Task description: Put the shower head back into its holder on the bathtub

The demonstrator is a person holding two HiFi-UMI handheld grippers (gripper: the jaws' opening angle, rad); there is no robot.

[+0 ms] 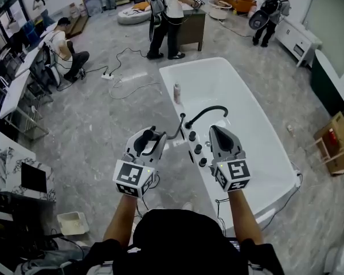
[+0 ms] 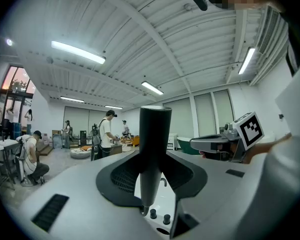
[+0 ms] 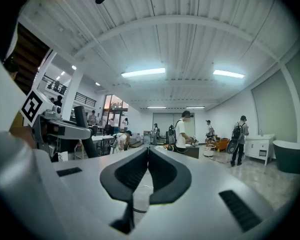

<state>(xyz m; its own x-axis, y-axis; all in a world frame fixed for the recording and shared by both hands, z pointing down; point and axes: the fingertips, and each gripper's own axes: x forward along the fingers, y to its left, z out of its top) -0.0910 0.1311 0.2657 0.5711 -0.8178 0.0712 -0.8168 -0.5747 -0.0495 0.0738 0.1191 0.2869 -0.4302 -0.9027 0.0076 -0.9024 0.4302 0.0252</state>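
Observation:
The white bathtub lies ahead of me, with a black curved faucet and several black knobs on its near-left rim. My left gripper is held level over the floor just left of that rim, shut on the black shower head handle, which stands upright between its jaws. The handle's black hose runs to the tub rim. My right gripper hovers over the knobs, its jaws shut with nothing between them. The knobs show below the left gripper.
A white bottle stands on the tub's far-left rim. Cables and a power strip lie on the floor to the left. Several people work at the back near a cabinet. Tables line the left; cardboard boxes stand at the right.

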